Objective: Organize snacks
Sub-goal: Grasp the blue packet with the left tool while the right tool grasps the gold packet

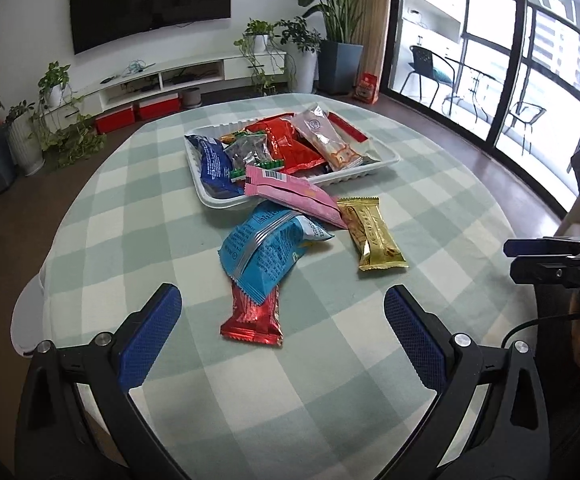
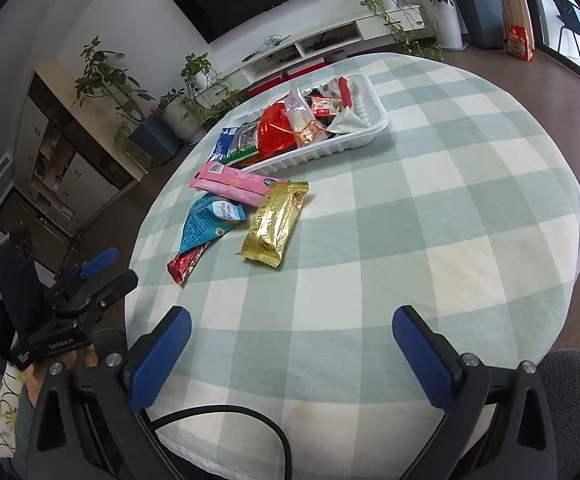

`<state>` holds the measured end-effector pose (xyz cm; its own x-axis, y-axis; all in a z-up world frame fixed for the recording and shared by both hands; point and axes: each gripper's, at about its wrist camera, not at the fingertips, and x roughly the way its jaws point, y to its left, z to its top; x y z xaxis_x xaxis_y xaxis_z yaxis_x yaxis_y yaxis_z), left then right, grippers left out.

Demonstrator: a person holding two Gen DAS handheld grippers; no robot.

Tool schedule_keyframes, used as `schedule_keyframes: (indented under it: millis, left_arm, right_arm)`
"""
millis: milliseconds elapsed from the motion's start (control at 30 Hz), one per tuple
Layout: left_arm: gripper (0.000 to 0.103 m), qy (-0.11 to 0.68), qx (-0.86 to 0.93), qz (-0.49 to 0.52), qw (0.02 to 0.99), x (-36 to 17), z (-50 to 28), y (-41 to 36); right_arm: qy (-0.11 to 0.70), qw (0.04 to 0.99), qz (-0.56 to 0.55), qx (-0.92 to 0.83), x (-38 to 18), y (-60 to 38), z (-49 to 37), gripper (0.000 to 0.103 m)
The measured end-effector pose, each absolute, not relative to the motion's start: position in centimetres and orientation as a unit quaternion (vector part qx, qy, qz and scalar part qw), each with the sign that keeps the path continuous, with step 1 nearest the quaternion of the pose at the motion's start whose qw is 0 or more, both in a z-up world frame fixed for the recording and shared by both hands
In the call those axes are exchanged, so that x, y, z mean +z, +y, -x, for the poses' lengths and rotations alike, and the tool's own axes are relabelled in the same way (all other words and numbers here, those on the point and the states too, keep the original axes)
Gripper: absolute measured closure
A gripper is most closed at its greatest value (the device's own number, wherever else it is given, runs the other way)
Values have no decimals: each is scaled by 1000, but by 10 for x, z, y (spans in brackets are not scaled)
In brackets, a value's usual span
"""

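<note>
The worktop [image 1: 430, 208] is covered by a green and white checked cloth. A white tray [image 1: 374, 170] piled with snack packets is set towards its far side. A pink packet [image 1: 294, 194] is laid half over the tray's near rim. A blue packet [image 1: 265, 256] is spread just before it, overlapping a red packet [image 1: 255, 320]. A gold packet [image 1: 372, 234] is placed just right of the blue one, apart from the tray. The left tool [image 1: 281, 320] is held wide and empty near the red packet. The right tool [image 2: 292, 344] is likewise held wide and empty, well short of the packets
</note>
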<state>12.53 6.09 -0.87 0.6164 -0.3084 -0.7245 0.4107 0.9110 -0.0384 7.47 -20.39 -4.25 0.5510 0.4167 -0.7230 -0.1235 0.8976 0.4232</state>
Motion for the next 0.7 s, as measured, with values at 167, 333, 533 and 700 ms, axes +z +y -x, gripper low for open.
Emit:
schedule_keyframes:
  millis: [167, 333, 533, 700]
  left_arm:
    - [3, 409, -232, -116, 875, -20, -169, 49]
    - [14, 424, -258, -154, 854, -33, -207, 35]
    - [37, 452, -277, -185, 828, -52, -233, 21]
    - [56, 462, -277, -189, 821, -58, -242, 18]
  right_arm:
    - [450, 869, -137, 151, -47, -191, -83, 1]
    - [460, 865, -130, 153, -54, -182, -94, 1]
    - [469, 861, -122, 153, -62, -174, -106, 2]
    - [481, 856, -121, 149, -68, -168, -119, 3]
